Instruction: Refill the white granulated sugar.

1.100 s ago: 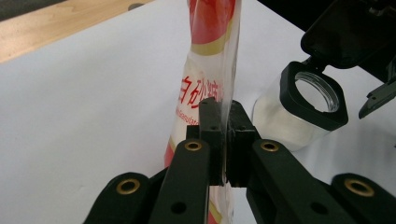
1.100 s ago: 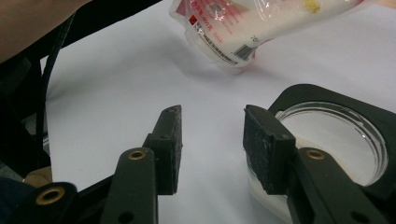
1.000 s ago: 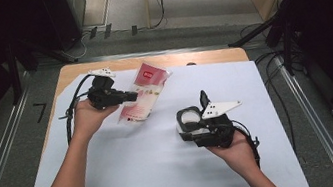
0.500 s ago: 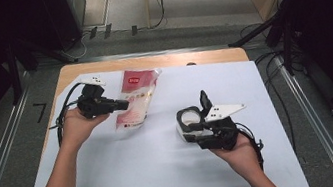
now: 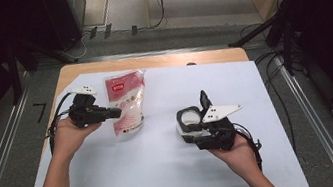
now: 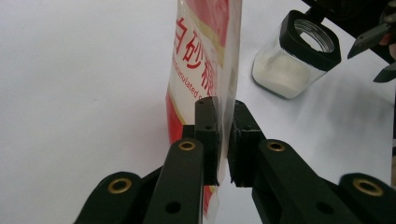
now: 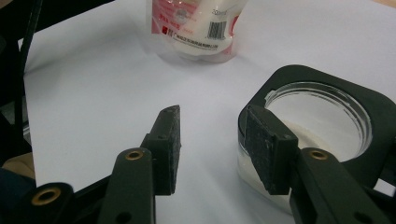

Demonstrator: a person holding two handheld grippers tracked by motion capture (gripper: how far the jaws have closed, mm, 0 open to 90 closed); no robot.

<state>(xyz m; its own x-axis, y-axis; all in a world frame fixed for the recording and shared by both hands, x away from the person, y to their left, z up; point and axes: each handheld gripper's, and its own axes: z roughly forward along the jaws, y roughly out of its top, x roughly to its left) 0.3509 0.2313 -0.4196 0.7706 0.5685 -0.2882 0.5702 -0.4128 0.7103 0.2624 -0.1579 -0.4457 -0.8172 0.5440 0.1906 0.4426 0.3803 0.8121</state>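
The left claw [image 5: 116, 112] is clamped on the edge of the sugar bag [image 5: 127, 101], its two black pads pressed against the thin plastic from either side, as the left gripper view shows with the bag [image 6: 205, 60] rising upright between the jaws. From above, the bag lies on the white sheet that covers the surface [image 5: 165, 164], at the far left, its red label end pointing away from the person and its clear bottom end nearer. Compared with a second ago, the left hand [image 5: 67, 137] has drawn back toward the left and near side, and the bag has come with it: it then lay slanted to the right with its red end tipped off toward the far right, and now it sits straighter, more in line with the surface's left edge. The right claw [image 5: 198, 119] stands wide, one jaw resting against the near outer wall of the glass jar [image 5: 189, 118] and the other hanging free over bare paper to its left, so the jar [image 7: 322, 135] is beside the jaws rather than between them. The jar is open-topped with a black square collar and holds white grains in its lower part. It sits right of centre, well apart from the bag, and neither it nor the right hand [image 5: 237, 155] has shifted noticeably since the earlier frames.
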